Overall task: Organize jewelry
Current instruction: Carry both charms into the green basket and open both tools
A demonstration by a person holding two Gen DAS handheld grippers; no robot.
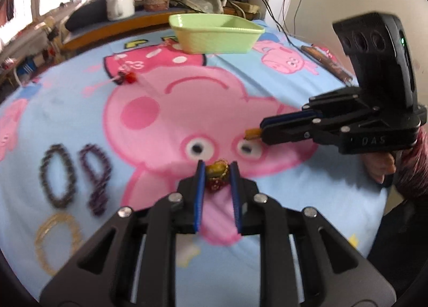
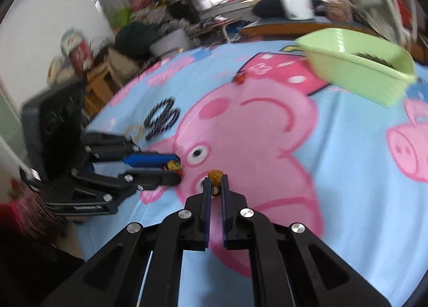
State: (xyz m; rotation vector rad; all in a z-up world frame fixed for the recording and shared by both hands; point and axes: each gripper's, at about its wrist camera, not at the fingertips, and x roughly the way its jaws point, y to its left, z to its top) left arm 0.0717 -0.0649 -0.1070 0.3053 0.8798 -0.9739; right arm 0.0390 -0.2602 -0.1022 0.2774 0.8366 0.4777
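My left gripper [image 1: 217, 166] is shut on a gold and red earring [image 1: 217, 173], held over the pig-print blanket [image 1: 187, 98]. My right gripper [image 2: 215, 179] is shut on an amber earring [image 2: 215, 176]; it also shows in the left wrist view [image 1: 260, 130] with the amber earring [image 1: 251, 133] at its tips. The left gripper shows in the right wrist view [image 2: 179, 169] with its earring [image 2: 174, 165]. A green tray [image 1: 214, 35], also in the right wrist view [image 2: 358, 66], stands at the far side. Two dark bracelets [image 1: 57, 175] [image 1: 97, 175] and gold bangles [image 1: 57, 240] lie at left.
A red earring [image 1: 127, 76] lies on the blanket near the tray, also in the right wrist view [image 2: 239, 78]. A brown stick-like item [image 1: 326, 62] lies at the right edge. A white mug [image 1: 120, 4] and clutter stand on a shelf behind.
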